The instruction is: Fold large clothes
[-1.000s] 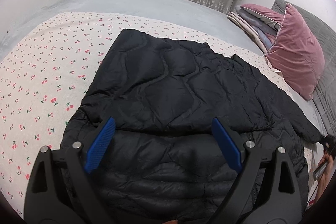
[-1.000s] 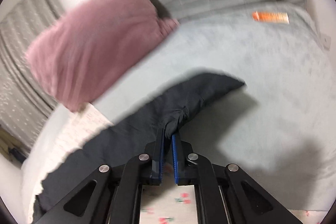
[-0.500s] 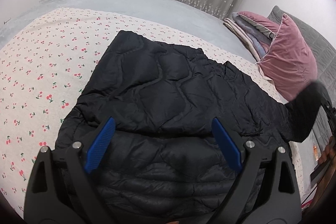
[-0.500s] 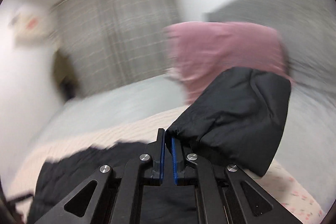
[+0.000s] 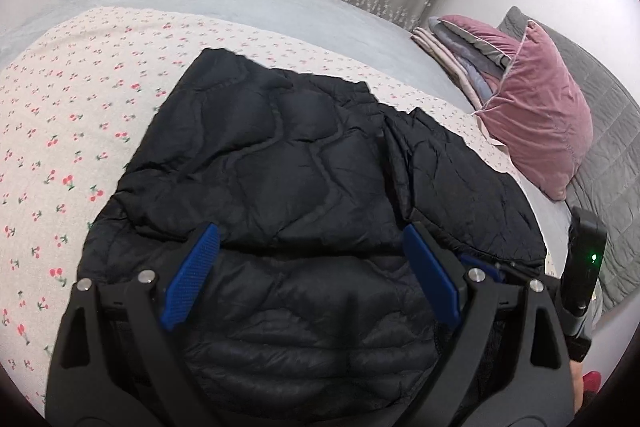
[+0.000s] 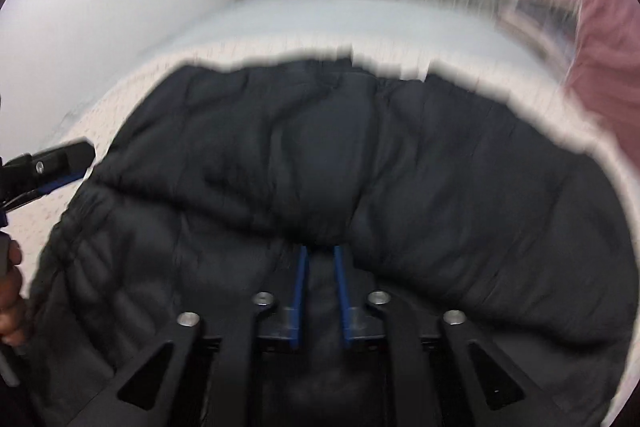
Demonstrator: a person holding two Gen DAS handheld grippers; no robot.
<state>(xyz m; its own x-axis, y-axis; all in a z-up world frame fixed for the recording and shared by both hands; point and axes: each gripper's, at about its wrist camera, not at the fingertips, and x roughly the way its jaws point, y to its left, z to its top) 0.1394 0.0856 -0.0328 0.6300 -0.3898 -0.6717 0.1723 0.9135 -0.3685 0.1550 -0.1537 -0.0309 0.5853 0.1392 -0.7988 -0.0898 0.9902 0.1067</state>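
I see the bed (image 5: pixel 248 3) filling both views, its cherry-print sheet (image 5: pixel 72 131) spread under the work. The black puffer jacket (image 5: pixel 312 163) lies on that sheet, taking up the centre of the left wrist view out to about 3 o'clock, with the pink pillow (image 5: pixel 544 123) at 2 o'clock beyond it.

What has changed: a second ago the right sleeve trailed off toward the pillow, clenched in my right gripper (image 6: pixel 320 259). Now the sleeve (image 6: pixel 440 163) is laid across the jacket's body, and those jaws are opening, with the dark fabric bunched at their tips and seemingly slack between them. I judge the second sleeve fold as good as done; the body fold comes next.

My left gripper (image 5: pixel 312 267) has barely shifted, hanging spread wide over the jacket's near edge at 6 o'clock, grasping nothing.
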